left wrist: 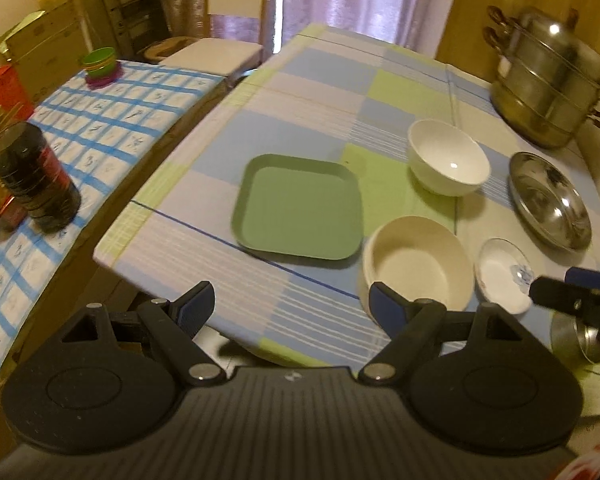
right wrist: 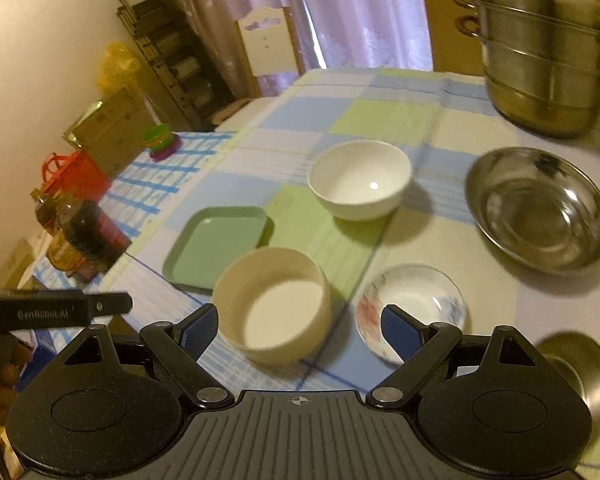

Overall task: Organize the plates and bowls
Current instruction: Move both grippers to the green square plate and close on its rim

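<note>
A cream bowl [right wrist: 274,304] sits near the table's front edge, between a green square plate [right wrist: 216,246] and a small patterned dish [right wrist: 414,300]; a white bowl [right wrist: 360,178] and steel basin [right wrist: 540,208] stand behind, a steamer pot [right wrist: 548,52] farther back. Left gripper [left wrist: 290,306] and right gripper [right wrist: 300,328] both hover empty, jaws spread.

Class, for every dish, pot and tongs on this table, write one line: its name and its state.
Green square plate: empty, flat.
White bowl: empty, upright.
Cream bowl: empty, upright.
Patterned saucer: empty.
Steel dish: empty.
Steamer pot: stacked, lidded.
Left tongs: open.
Right tongs: open.
</note>
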{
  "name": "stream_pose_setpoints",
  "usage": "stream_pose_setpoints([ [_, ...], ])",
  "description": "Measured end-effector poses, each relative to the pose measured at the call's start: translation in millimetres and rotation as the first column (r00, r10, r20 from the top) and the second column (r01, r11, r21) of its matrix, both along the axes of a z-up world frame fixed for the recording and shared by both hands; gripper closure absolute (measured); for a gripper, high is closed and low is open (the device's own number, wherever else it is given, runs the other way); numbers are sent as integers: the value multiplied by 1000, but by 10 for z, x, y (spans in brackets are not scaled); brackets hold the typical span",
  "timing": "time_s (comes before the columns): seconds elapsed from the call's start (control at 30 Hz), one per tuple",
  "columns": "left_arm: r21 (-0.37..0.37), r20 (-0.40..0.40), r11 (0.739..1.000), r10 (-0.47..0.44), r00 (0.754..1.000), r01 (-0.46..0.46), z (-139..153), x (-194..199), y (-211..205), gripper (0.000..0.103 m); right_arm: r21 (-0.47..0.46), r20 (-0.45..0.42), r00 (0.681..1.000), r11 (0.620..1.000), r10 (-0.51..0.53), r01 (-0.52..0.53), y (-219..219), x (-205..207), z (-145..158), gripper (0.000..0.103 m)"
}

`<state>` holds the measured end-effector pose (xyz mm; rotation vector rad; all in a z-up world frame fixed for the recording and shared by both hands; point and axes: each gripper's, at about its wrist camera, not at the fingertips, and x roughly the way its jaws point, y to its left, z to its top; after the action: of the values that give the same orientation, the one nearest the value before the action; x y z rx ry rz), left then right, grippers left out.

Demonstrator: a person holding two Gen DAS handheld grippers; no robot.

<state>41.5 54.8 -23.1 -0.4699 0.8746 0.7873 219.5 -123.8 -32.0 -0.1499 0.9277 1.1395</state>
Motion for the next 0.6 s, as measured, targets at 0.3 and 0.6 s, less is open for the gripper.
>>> stream_pose_setpoints([
  [0.3,13,-20,1000,-1,1000,1,-75,71,355,21,66,-27,1000,998,8,-6,369,98,-3,14],
  [0.6,-9,-23,995,-102,995,102,-269,342,1002,33,49,-33,999,998,-35,37,913,139,-47,26],
])
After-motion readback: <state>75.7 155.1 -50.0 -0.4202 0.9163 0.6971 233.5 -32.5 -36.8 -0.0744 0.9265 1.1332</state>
